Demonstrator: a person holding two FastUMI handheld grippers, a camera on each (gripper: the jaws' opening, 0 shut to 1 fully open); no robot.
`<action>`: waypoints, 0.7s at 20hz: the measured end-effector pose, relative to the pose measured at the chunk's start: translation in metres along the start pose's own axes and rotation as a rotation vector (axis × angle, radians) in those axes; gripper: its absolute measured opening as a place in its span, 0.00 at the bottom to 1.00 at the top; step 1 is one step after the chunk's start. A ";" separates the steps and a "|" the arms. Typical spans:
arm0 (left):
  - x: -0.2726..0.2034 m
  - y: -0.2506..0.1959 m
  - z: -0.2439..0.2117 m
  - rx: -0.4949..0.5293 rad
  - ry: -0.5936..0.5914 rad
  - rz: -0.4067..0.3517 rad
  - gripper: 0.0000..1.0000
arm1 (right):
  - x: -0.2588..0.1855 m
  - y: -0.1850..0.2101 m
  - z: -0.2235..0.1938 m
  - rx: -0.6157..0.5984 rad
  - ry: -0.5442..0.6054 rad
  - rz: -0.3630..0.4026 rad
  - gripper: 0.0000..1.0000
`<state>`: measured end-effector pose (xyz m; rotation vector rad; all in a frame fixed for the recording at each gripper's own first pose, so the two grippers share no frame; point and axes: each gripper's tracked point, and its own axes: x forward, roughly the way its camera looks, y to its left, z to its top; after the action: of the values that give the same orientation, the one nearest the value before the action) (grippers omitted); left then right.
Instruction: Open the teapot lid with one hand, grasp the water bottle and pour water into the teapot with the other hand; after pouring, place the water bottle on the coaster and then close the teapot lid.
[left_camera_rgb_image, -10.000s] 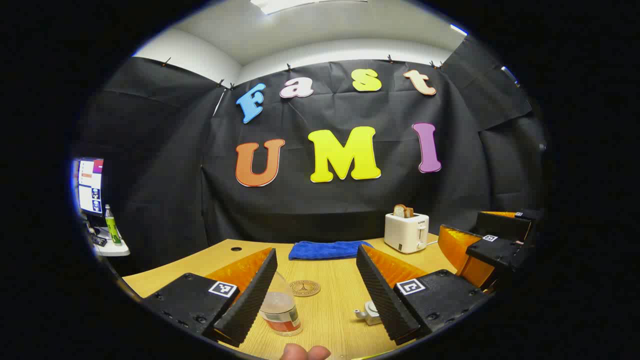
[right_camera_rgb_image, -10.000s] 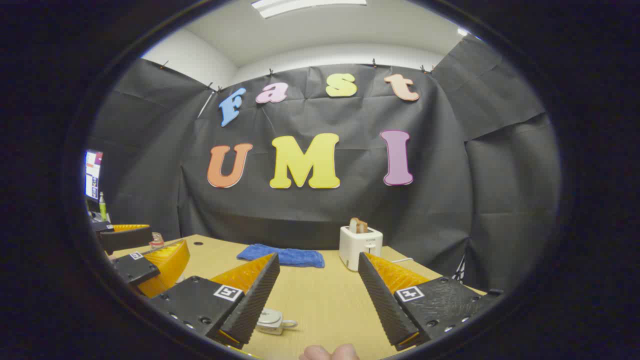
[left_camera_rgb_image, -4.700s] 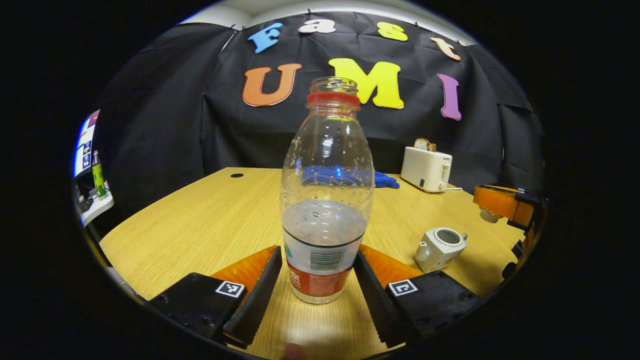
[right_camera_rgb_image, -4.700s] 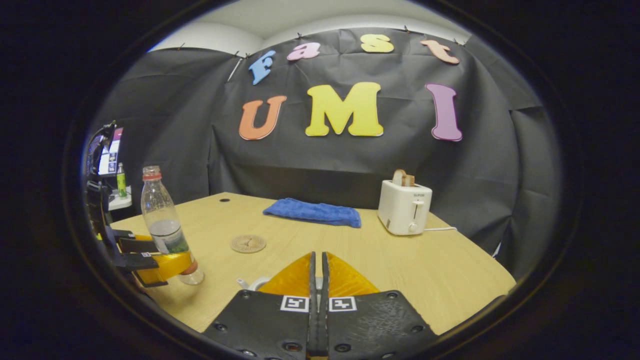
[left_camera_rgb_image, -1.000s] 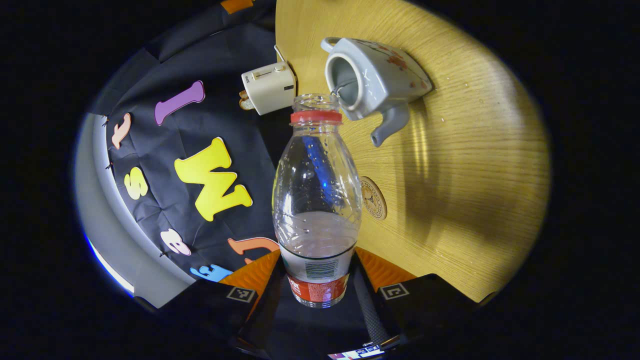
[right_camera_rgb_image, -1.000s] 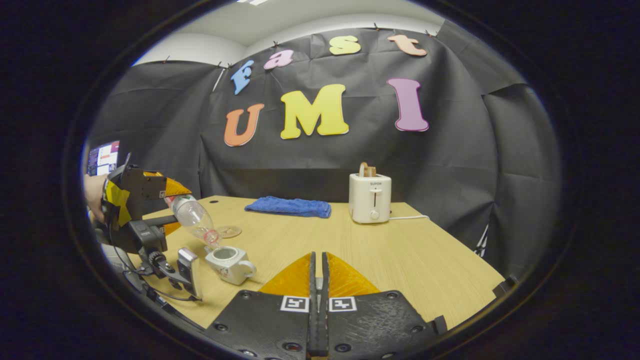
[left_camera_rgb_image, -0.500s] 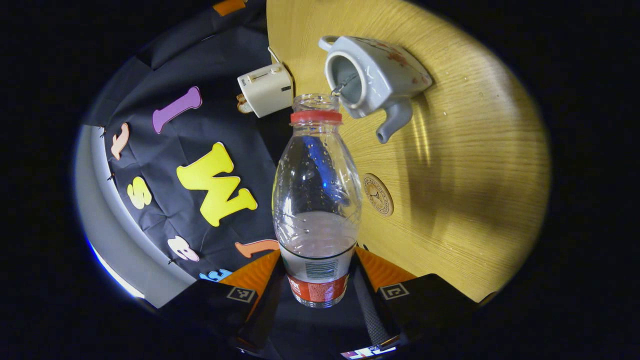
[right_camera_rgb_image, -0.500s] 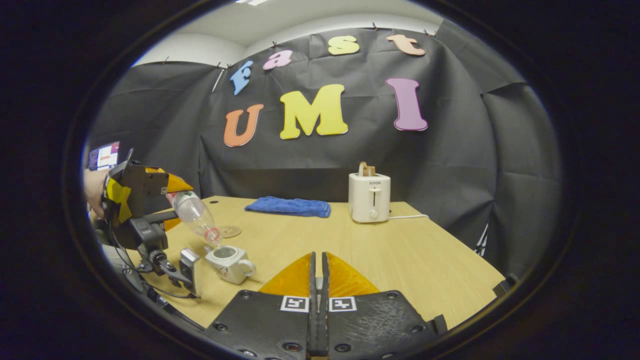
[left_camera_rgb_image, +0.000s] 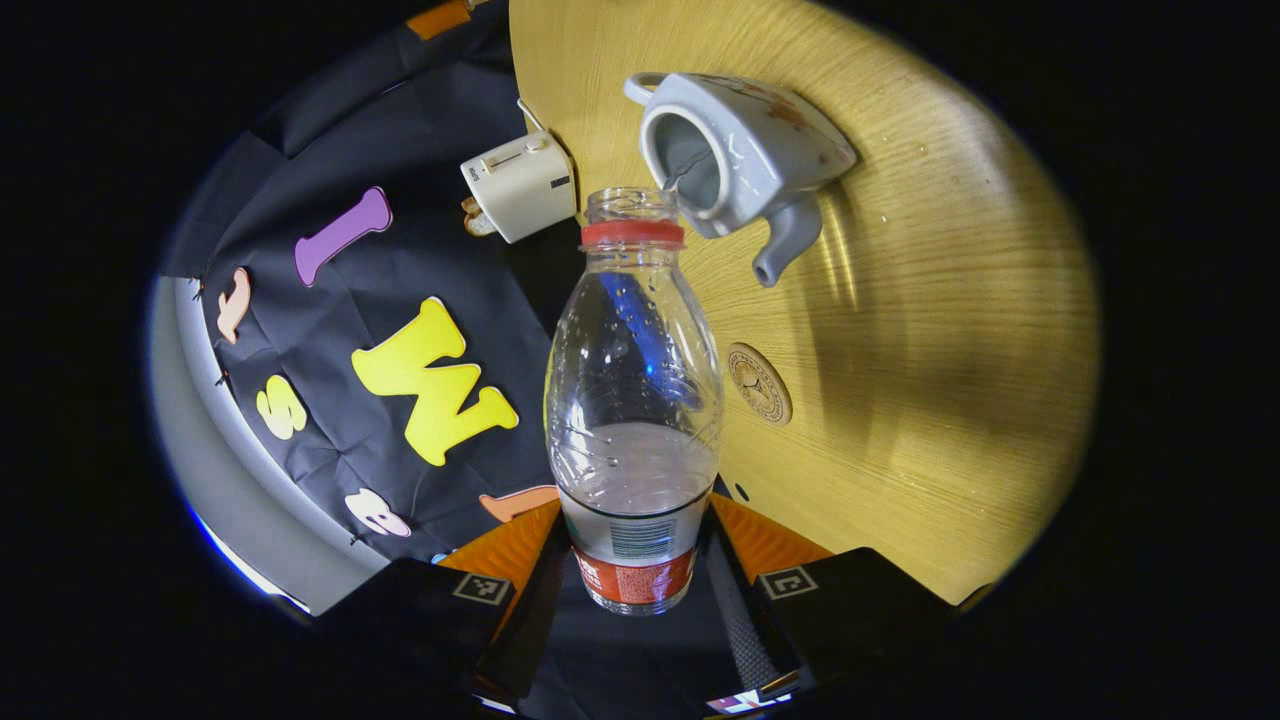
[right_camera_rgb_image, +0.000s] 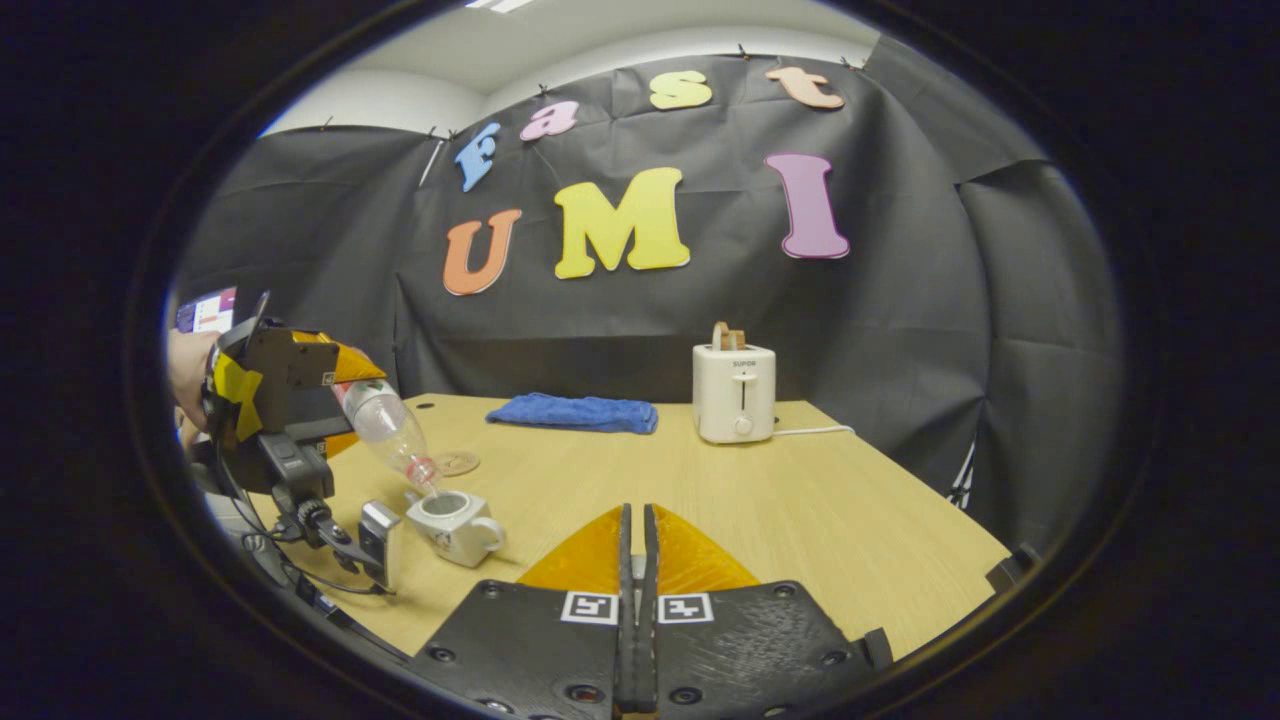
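Left gripper view shows my counter (left_camera_rgb_image: 950, 330) tipped on its side, because my left tool (left_camera_rgb_image: 635, 585) is turned over for pouring. Its two fingers press on the lower, labelled part of the bottle (left_camera_rgb_image: 635, 400), one on each side, so it is gripping it. The bottle's open mouth sits just at the rim of the teapot (left_camera_rgb_image: 735, 150), which stands on the counter with its lid off and its opening bare. The coaster (left_camera_rgb_image: 759, 384) lies flat on the counter, apart from the teapot and beside the bottle's body. A toaster (left_camera_rgb_image: 520, 185) stands further back, at the counter's edge.

In the right gripper view my right tool (right_camera_rgb_image: 636, 560) is closed, its fingers nearly meeting. I cannot make out what, if anything, is pinched between them. Off to the side, a hand (right_camera_rgb_image: 185, 370), partly cut off, holds the left tool, with the bottle slanting mouth-down over the teapot. A blue towel (right_camera_rgb_image: 572, 412) lies at the far side.
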<state>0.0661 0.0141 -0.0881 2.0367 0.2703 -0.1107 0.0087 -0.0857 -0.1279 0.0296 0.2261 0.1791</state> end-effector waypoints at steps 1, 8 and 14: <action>0.000 0.001 0.000 0.003 0.001 0.001 0.75 | 0.001 0.000 0.000 0.002 -0.001 0.000 0.00; -0.002 0.010 0.001 0.045 0.010 0.027 0.75 | 0.000 -0.004 0.000 0.013 -0.005 -0.002 0.00; -0.003 0.012 0.002 0.065 0.015 0.032 0.75 | -0.002 -0.007 -0.001 0.019 -0.007 -0.005 0.00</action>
<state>0.0664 0.0064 -0.0779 2.1063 0.2458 -0.0849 0.0076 -0.0934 -0.1284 0.0482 0.2213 0.1718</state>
